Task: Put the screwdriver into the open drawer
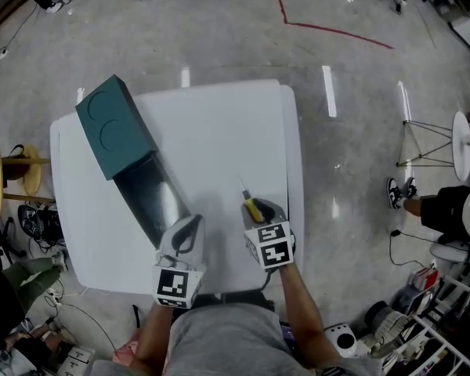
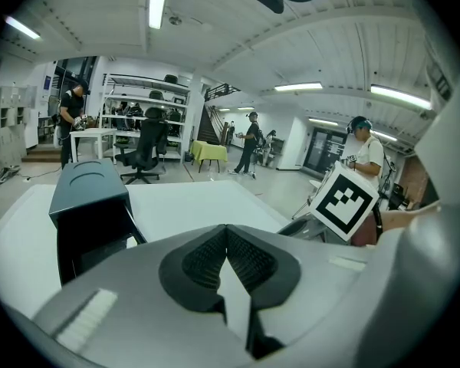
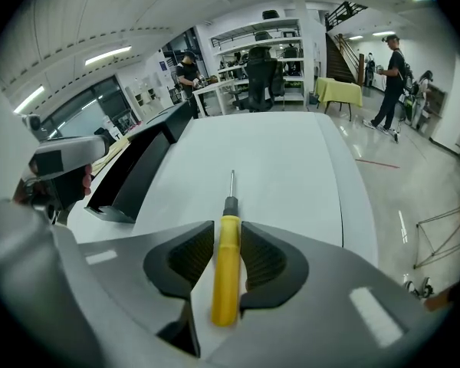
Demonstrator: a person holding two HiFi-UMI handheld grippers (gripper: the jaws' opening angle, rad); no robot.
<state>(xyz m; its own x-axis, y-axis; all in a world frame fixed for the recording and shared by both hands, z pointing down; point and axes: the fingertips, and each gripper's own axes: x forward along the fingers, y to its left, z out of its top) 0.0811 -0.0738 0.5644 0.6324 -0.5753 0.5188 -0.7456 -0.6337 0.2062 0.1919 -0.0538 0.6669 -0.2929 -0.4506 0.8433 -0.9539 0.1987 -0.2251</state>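
Observation:
The screwdriver (image 1: 252, 207) has a yellow handle and a thin metal shaft, and it lies on the white table (image 1: 219, 131) pointing away from me. My right gripper (image 1: 258, 207) is tilted down over it. In the right gripper view the handle (image 3: 227, 267) lies between the two black pads, which stand close on either side, and the shaft sticks out ahead. The right gripper (image 3: 228, 232) is open. My left gripper (image 1: 186, 225) rests shut and empty by the near end of the open drawer (image 1: 153, 198), which is pulled out of a teal cabinet (image 1: 116, 125).
The cabinet lies diagonally across the table's far left, its drawer reaching toward me. The table's right edge (image 1: 294, 171) is close to the right gripper. Beyond it are a glossy floor, a stand (image 1: 431, 143) and a seated person's legs (image 1: 423, 206). Cables and clutter lie at the left.

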